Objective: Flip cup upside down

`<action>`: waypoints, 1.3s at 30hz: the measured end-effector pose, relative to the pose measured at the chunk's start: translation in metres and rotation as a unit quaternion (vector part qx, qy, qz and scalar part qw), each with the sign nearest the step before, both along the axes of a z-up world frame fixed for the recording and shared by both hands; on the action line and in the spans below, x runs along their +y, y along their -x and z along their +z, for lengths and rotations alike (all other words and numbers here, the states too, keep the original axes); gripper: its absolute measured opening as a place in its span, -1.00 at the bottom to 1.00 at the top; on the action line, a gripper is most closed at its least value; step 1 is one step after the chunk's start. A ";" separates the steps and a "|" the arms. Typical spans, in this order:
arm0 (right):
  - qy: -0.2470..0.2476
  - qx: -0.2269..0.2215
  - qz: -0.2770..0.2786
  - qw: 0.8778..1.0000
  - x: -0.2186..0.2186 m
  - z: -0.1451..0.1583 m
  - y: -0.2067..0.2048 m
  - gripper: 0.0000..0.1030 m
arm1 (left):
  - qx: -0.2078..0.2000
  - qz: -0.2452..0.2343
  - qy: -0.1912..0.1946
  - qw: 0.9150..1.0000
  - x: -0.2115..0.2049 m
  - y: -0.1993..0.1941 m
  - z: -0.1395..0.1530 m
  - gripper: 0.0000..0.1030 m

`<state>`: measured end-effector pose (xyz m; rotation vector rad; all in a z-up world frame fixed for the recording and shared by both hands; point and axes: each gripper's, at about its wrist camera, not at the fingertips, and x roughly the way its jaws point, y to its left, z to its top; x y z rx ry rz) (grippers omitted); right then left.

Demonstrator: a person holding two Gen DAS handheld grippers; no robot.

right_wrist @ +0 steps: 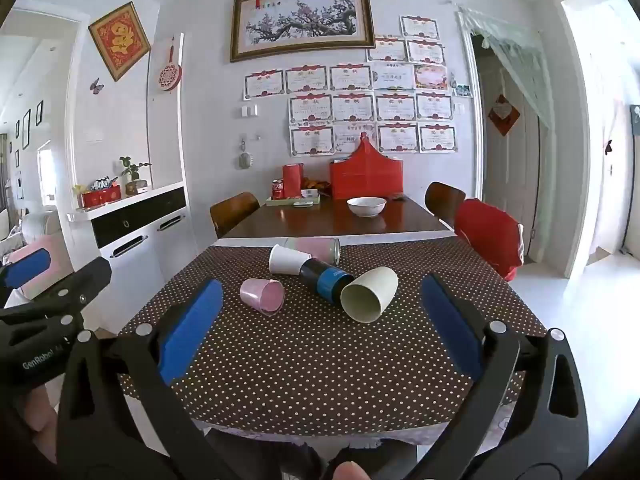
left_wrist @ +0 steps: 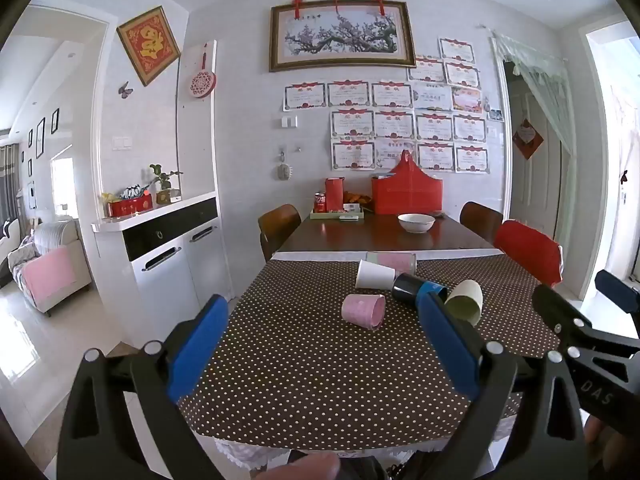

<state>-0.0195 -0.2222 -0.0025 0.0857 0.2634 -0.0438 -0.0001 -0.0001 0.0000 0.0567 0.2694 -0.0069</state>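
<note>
Both tools hang back over the near edge of the table (right_wrist: 400, 220), well apart from the cups, so the step in hand looks like picking a cup and moving in. The left gripper (left_wrist: 324, 344) stands wide and holds nothing; the right gripper (right_wrist: 320, 320) is likewise wide and empty. On the dotted cloth (right_wrist: 320, 380), going left to right, lie the pink cup (right_wrist: 262, 296) on its side by itself, then a tight cluster: the white cup (right_wrist: 286, 260) on its side, touching the black and blue cup (right_wrist: 326, 280), with the pink tumbler (right_wrist: 316, 249) just behind them, and last the cream cup (right_wrist: 370, 294), whose mouth faces the camera and whose wall rests against the black and blue one. The pink cup seems the easiest start, since nothing crowds it. A good grip would probably close across the wall near the middle, not the rim, as a thin cup may squash or roll away. Then lift clear of the cloth, turn the wrist until the mouth faces down, and set it flat before letting go. The cream cup calls for more care: pulling it may set its neighbour rolling.
</note>
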 end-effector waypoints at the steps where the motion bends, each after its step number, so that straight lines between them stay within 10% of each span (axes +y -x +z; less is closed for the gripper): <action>1: -0.001 -0.001 0.001 1.000 0.000 0.000 0.000 0.88 | 0.000 0.000 0.001 1.000 0.000 0.000 0.000 0.84; 39: -0.001 -0.013 -0.003 1.000 -0.005 0.018 0.004 0.88 | -0.002 0.001 0.002 1.000 0.001 0.000 0.000 0.84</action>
